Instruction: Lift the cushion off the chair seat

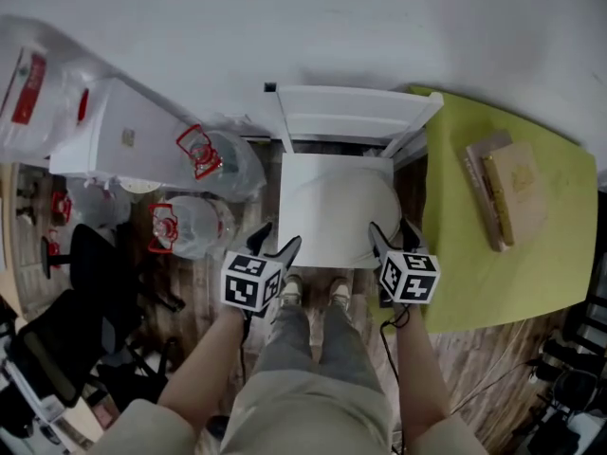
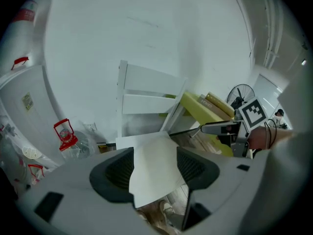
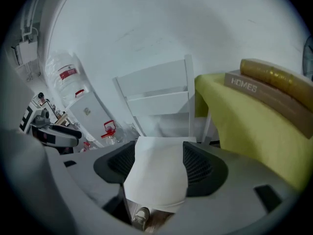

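The cushion [image 1: 343, 214] lies on the seat of the white chair [image 1: 346, 114], at the far side of both jaw pairs. The left hand-held gripper [image 1: 278, 237] hangs at the seat's near left corner. The right hand-held gripper [image 1: 391, 227] hangs at the cushion's near right edge. Each has its jaws standing apart, with nothing pressed between the pads; whether any tip touches the cushion I cannot tell. Close to the chair's right stands a green-covered surface [image 1: 474, 263] carrying two books [image 1: 503, 192]. On the left, clear water bottles [image 1: 194, 226] with red handles lie on the wooden floor [image 1: 204, 287] beside a white cabinet [image 1: 123, 136]. The person's shoes [image 1: 315, 292] rest at the seat's near edge. The cushion is round, plain white and slightly domed.
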`<state>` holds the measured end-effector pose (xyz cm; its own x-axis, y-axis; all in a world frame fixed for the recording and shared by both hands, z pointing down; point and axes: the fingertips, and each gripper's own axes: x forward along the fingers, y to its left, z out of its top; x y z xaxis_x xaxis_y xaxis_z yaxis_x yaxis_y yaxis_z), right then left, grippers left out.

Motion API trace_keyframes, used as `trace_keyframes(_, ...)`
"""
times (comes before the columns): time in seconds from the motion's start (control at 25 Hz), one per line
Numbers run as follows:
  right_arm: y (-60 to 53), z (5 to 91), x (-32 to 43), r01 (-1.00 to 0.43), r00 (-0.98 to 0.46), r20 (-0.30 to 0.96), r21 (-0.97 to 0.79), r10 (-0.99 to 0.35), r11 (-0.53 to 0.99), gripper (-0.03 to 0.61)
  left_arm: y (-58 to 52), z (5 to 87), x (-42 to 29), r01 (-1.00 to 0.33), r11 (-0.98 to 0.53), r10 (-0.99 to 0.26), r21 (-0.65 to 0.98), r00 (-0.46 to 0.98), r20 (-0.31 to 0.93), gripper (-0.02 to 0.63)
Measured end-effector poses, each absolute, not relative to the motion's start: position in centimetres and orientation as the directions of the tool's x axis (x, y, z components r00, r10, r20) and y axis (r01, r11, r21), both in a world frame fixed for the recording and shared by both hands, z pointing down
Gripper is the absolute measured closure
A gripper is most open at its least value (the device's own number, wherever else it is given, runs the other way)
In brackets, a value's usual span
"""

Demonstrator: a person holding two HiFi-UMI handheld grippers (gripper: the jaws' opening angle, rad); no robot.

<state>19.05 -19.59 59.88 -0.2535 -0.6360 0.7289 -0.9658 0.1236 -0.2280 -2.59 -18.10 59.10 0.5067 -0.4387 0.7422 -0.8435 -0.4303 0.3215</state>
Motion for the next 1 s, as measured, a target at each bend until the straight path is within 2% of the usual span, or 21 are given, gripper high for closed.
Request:
trace_keyframes(0.56,-19.9,75.7,19.1,-0.973,-0.229,0.820,-0.183,-0.524,0.140,0.246,-18.3,72.9,-1.1,-0.846,-0.403,-0.370,0.349,0.499,0.784,0.342)
trace_keyframes(0.8,-20.0,81.8,20.4,-0.970,-0.212,0.835,-0.241,-0.508,0.008,0.233,-17.2,78.9,-1.6,-0.852,-0.387,-0.327,0.354,0.486,0.811,0.342)
trace_keyframes(1.0,-19.4,86.5,21.3,-0.981,-0.171,0.862,-0.196,-0.476,-0.003,0.223,-16.8,83.9,-1.6,-0.847,-0.405,-0.281,0.344,0.473,0.835,0.333)
